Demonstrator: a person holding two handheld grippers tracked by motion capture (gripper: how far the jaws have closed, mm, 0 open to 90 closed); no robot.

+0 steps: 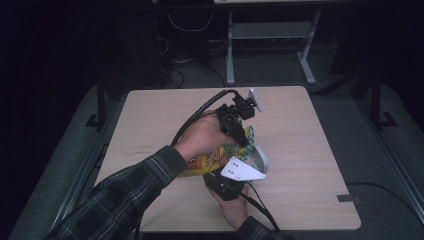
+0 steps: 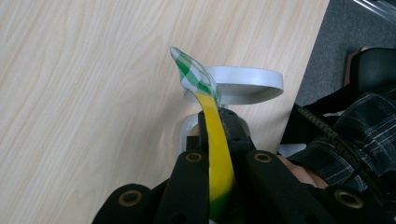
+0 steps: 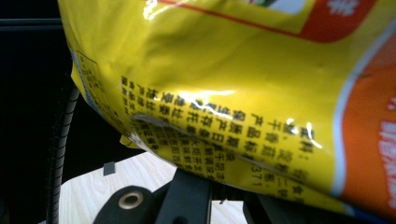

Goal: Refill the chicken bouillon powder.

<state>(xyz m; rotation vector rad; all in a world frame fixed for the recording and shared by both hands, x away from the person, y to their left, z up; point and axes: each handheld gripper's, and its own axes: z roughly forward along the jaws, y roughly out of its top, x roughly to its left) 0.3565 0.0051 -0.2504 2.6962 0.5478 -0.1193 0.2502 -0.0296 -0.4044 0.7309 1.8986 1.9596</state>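
Note:
A yellow and orange snack bag (image 1: 207,162) is held above the table between both grippers. My left gripper (image 1: 244,139) reaches down from above and is shut on the bag's top seal, a yellow strip (image 2: 218,154) with a green checked corner (image 2: 194,77). In its own view the left gripper (image 2: 217,119) has its jaws pressed against the strip. My right gripper (image 1: 225,184) comes in from the near side under its grey plate (image 1: 241,170). The bag's printed side (image 3: 243,93) lies right over the right gripper (image 3: 224,189), whose jaws look closed on the bag's lower edge.
A grey bowl (image 1: 261,159) (image 2: 247,81) sits on the wooden table (image 1: 300,130) right under the bag's top. The table's right edge and grey floor (image 2: 336,42) lie just past it. A plaid sleeve (image 1: 130,190) crosses the near left.

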